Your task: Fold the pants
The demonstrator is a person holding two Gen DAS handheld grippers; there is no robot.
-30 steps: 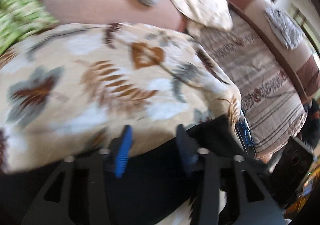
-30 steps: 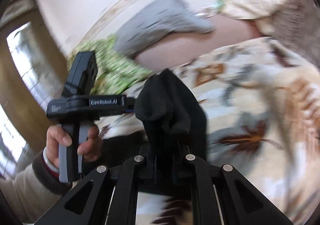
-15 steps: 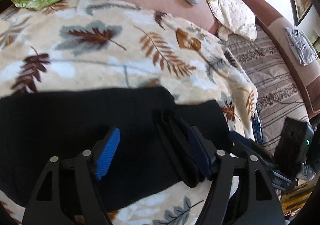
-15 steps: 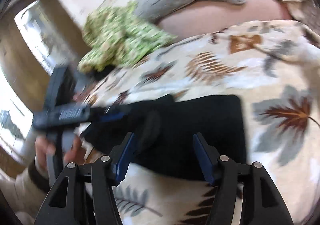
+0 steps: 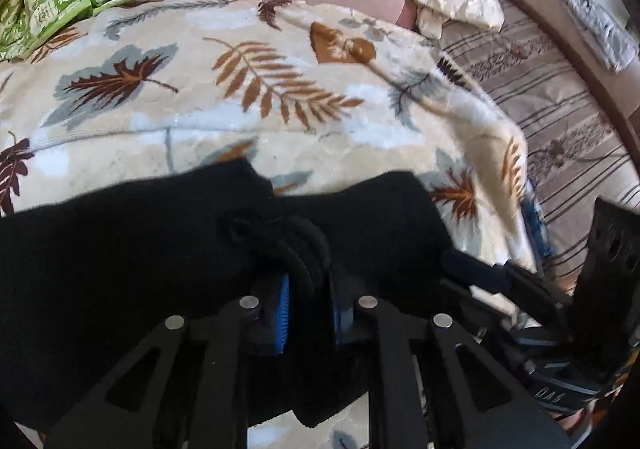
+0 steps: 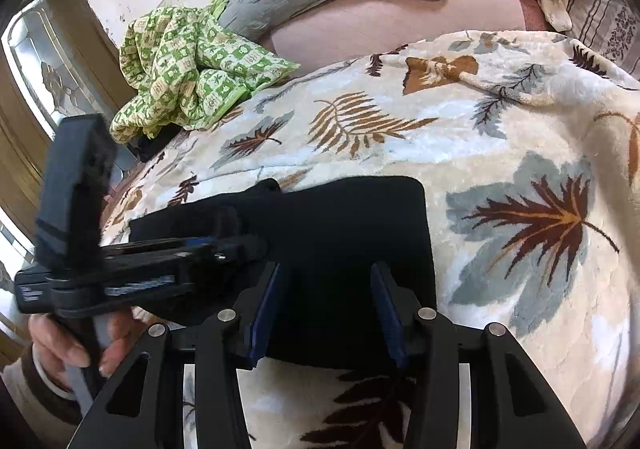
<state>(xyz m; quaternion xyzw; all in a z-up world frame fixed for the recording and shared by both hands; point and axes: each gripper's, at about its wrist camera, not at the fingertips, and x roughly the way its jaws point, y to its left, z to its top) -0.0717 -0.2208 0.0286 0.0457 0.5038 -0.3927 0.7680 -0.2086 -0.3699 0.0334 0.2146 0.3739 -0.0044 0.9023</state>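
Pants [image 6: 352, 233] laid near edge of leaf blanket [image 6: 520, 129], already folded into compact black rectangle. Thick bunched fold at left end pinched by left gripper [image 5: 308, 313], jaws just closed on it. Right gripper [image 6: 326, 309] half open, jaws straddling near edge, nothing clamped. Likely one last fold or smoothing left. Green cloth [image 6: 180, 61] far left.

Leaf-print blanket [image 6: 460, 137] over couch, black pants [image 6: 352, 233] flat on it, green cloth [image 6: 188, 65] at edge
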